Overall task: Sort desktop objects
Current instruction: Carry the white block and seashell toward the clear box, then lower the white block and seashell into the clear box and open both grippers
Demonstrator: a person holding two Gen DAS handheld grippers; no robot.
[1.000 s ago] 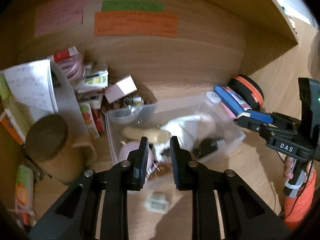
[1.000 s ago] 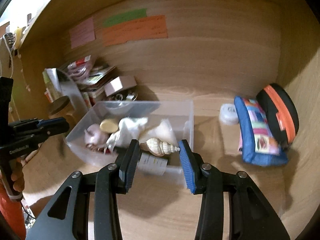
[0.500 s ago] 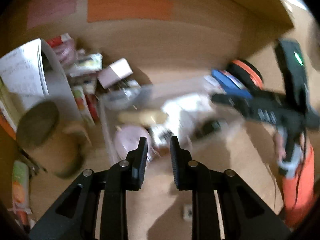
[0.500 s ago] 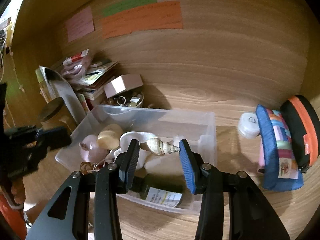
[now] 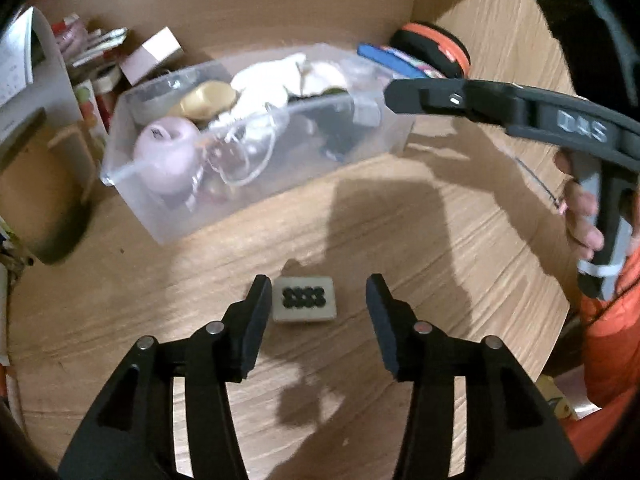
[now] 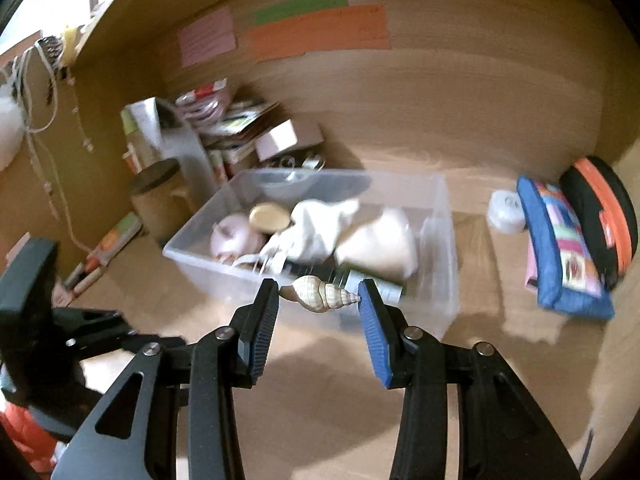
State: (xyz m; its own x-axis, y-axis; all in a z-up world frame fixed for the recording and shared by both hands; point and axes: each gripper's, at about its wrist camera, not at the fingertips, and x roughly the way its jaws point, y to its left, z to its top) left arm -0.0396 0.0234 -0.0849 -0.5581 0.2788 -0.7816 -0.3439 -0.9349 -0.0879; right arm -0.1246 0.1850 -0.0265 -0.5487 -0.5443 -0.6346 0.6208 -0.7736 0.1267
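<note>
Many things already lie in the clear bin (image 6: 440, 216). The right gripper (image 6: 318, 300) clamps a shell (image 6: 320, 298); the left gripper (image 5: 318, 306) jaws are opening around a small tile (image 5: 304, 304) on the counter (image 5: 400, 240).

The black two-fingered left gripper (image 5: 318, 312) is opening its jaws over the wooden desk (image 5: 440, 240); a small grey rectangular tile with black dots (image 5: 304, 305) is lying between them, close to one finger, unpressed. Beyond, a clear plastic bin (image 5: 256, 176) is holding a pink round ornament (image 5: 166, 156). The right gripper (image 5: 400, 94) is reaching over the bin.
</note>
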